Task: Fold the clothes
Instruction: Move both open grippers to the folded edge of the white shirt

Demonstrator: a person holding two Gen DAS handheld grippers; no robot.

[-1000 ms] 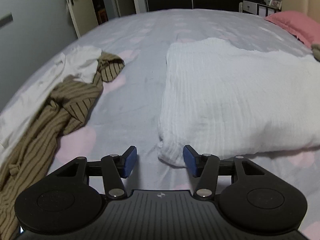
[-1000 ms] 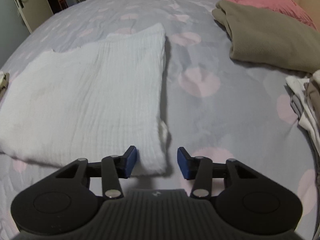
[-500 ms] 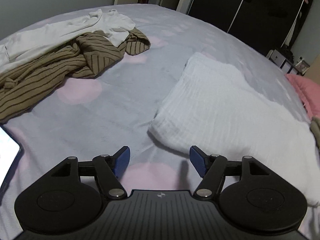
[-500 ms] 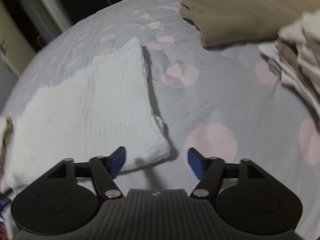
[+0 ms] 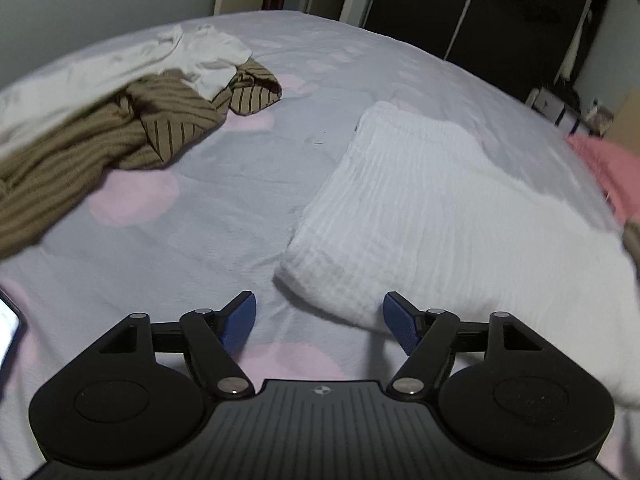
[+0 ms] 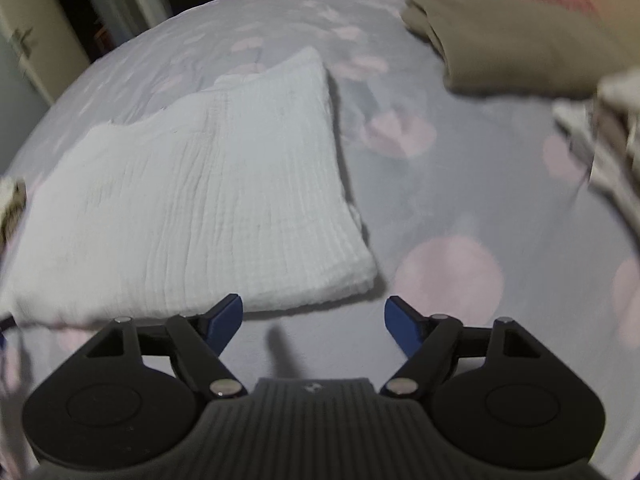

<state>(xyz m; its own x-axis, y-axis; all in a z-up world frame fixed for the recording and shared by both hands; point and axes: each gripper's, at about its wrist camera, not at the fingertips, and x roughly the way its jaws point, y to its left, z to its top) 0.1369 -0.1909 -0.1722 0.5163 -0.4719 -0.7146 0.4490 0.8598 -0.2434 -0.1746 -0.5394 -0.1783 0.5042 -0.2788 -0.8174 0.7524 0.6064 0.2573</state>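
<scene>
Just ahead of the left tool (image 5: 319, 322) lies a folded white crinkle-weave cloth (image 5: 440, 216), its surface finely ribbed and matt; it shows the same puckered weave ahead of the right tool (image 6: 313, 320). Each tool is matt black plastic with ridged casing, small shiny metal pivot pins and blue textured pads (image 5: 240, 318). The grey bed sheet with pink dots (image 5: 240, 184) looks smooth and dull. Far left of the left tool sits a crumpled brown cloth with dark stripes (image 5: 100, 152), beside a soft white garment (image 5: 200, 60). Far right of the right tool, a folded olive-brown blanket (image 6: 516, 48) looks fleecy.
</scene>
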